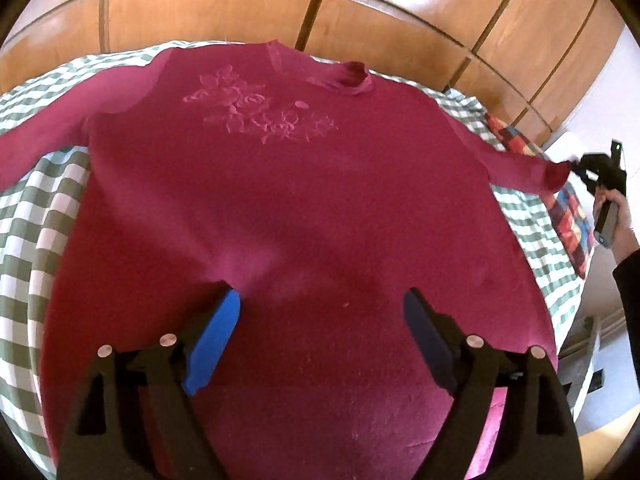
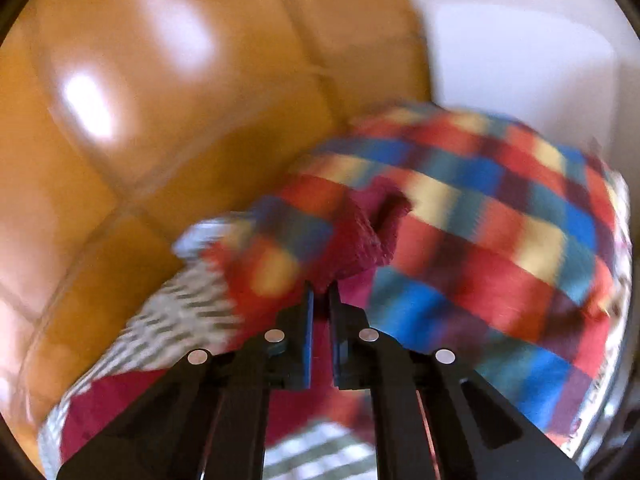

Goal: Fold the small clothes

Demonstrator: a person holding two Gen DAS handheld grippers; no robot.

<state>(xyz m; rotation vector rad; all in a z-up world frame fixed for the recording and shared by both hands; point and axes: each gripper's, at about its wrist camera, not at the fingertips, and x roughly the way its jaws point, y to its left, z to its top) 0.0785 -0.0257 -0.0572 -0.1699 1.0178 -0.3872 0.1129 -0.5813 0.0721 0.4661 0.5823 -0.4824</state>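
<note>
— Lying face up on the green-and-white checked cover (image 1: 24, 216), the magenta sweater (image 1: 288, 216) is spread flat, its raised flower pattern (image 1: 260, 110) below the collar (image 1: 352, 78). See it?

— Yes. One sleeve trails off to the left edge; the other runs right, lifted by its cuff (image 2: 360, 236).

— And what has hold of that cuff?

— The right gripper (image 2: 320, 290), its pads pressed together on the ribbed cuff, over a multicoloured plaid blanket (image 2: 500, 216). A hand (image 1: 612, 216) grips its handle at the right edge of the left wrist view.

— And the left gripper (image 1: 320, 312)?

— Spread wide above the sweater's lower body, blue pads apart, nothing between them.

— Behind everything?

— Glossy wooden wardrobe panels (image 1: 224, 8).
</note>
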